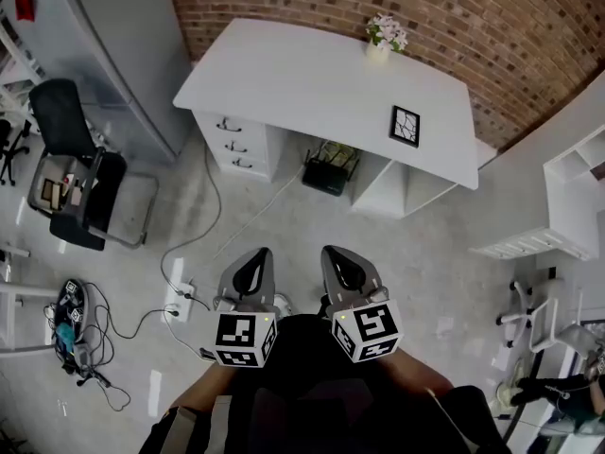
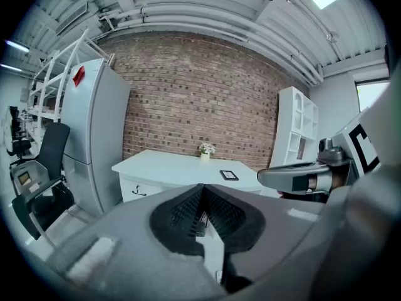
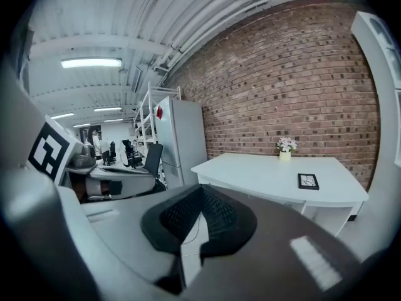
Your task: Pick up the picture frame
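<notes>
Jaws pressed together and empty on our left gripper point(image 1: 257, 256) and right gripper point(image 1: 336, 255), over grey floor point(image 1: 444, 272) — one picture frame point(image 1: 405, 126) lies flat on the white worktop point(image 1: 302, 83), near one flower vase point(image 1: 386, 36), by the brick wall point(image 1: 473, 26).

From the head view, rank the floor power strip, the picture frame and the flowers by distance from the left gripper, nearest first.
1. Power strip: on the floor, just left of the left gripper.
2. Picture frame: on the desk's right part.
3. Flowers: at the desk's back edge.
</notes>
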Demonstrator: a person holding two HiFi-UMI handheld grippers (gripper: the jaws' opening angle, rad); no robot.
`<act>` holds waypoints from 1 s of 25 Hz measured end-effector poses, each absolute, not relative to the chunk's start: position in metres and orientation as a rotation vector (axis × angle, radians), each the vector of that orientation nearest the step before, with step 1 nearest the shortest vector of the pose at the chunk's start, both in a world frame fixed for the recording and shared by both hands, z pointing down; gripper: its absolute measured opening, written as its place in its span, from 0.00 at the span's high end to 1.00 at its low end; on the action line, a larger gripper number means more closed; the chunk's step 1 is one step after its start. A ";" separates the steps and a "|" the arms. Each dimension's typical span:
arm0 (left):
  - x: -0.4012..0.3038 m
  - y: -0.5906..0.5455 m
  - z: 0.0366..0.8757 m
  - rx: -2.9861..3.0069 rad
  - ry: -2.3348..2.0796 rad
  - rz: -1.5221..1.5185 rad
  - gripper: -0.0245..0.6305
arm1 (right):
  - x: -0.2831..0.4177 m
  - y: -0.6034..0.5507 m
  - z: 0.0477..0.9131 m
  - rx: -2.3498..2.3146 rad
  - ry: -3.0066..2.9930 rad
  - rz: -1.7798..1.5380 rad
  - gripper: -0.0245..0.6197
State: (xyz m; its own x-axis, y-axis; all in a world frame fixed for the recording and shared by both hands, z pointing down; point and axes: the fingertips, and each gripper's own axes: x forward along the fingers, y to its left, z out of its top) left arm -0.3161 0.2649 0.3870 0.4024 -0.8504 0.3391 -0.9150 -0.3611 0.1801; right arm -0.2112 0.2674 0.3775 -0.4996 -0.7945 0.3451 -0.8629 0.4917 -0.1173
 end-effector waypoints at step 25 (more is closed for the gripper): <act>-0.298 0.245 0.395 2.315 -1.494 0.254 0.96 | -0.194 0.246 0.384 1.421 -2.465 0.445 0.96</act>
State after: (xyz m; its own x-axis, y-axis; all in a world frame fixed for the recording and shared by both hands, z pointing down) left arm -0.2981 0.2449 0.3948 0.4210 -0.8385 0.3460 -0.9057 -0.3679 0.2106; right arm -0.1935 0.2459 0.3845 -0.4874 -0.7901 0.3716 -0.8702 0.4746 -0.1322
